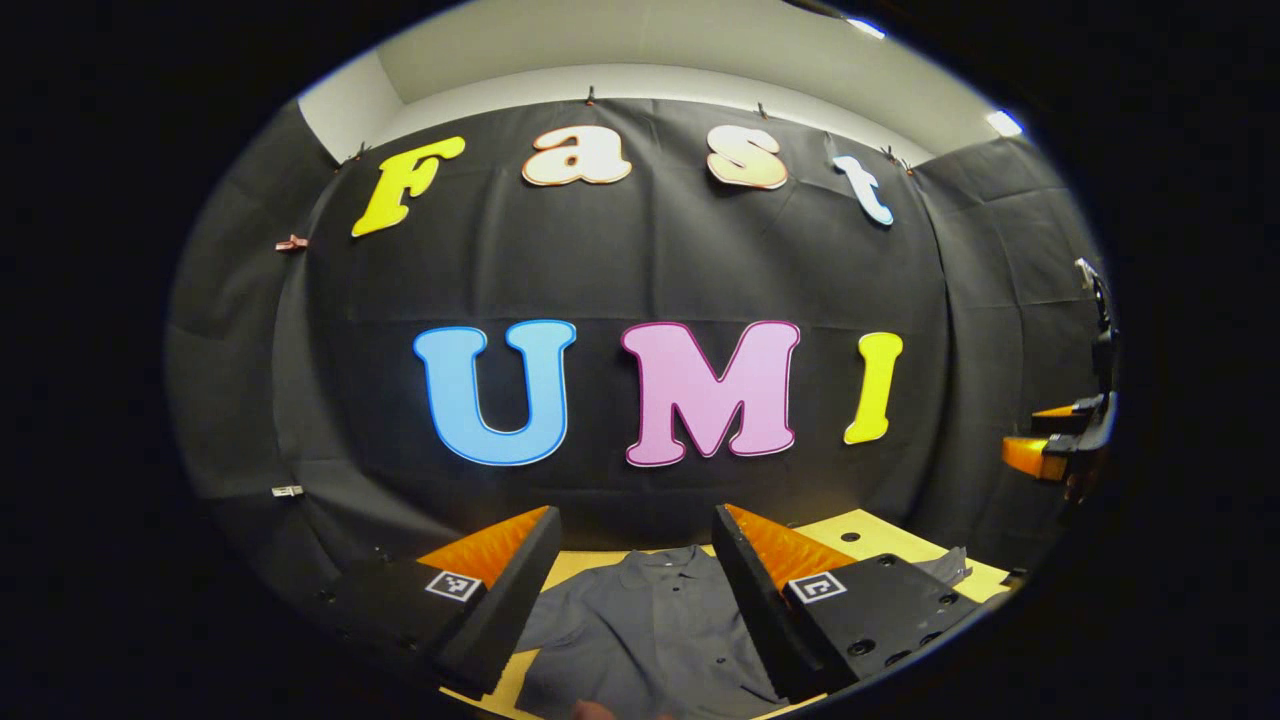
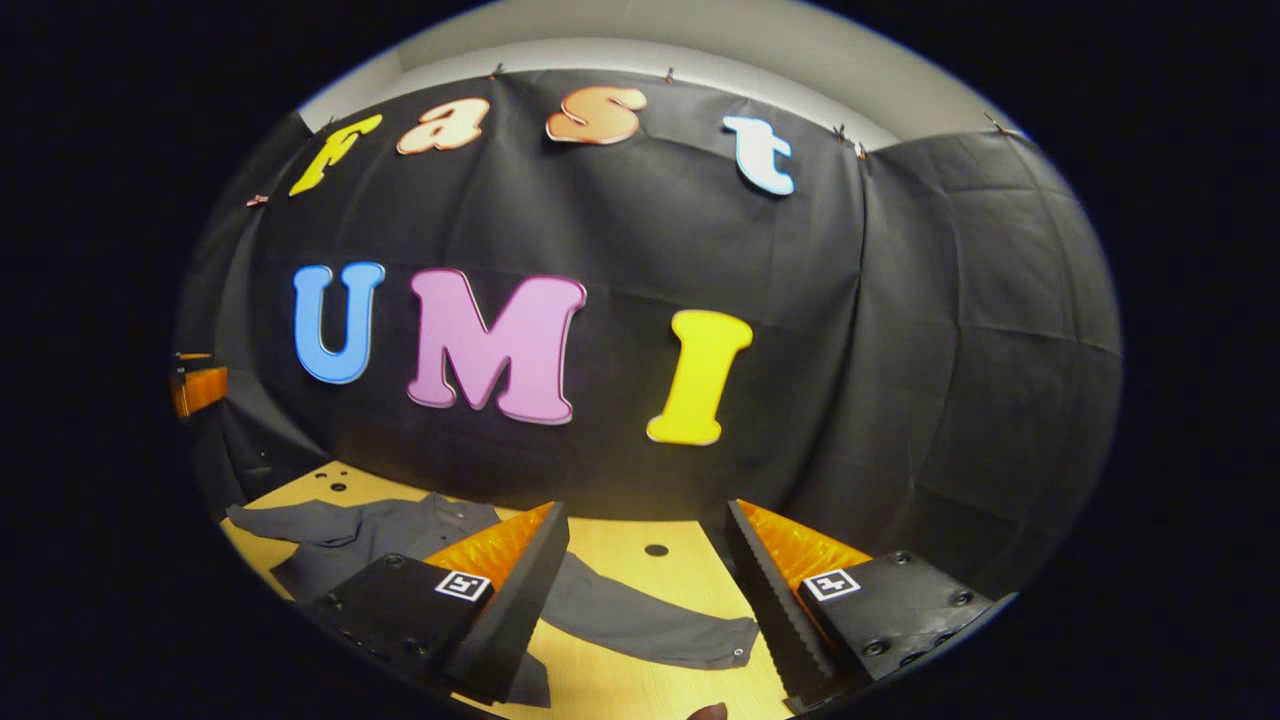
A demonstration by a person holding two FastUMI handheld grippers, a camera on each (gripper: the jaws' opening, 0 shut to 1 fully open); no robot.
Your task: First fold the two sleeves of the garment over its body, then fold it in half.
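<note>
- The left gripper (image 1: 635, 560) hung above the table (image 1: 870, 530), fingers spread apart and grasping nothing.
- The right gripper (image 2: 648, 560) was likewise released, holding nothing.
- The garment (image 1: 650, 620) lay flat on the table; one sleeve (image 2: 650, 620) stretched out unfolded.
- Judged step: the first sleeve fold, not yet begun.
- The next move calls for lowering onto a cuff and pinching it.

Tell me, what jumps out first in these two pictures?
A dark grey shirt lies flat on a yellow wooden table, still unfolded, one long sleeve stretched out to the side. In front of each camera a claw hangs open above it: the left claw over the shirt's collar and buttons, the right claw over the outstretched sleeve.
</note>
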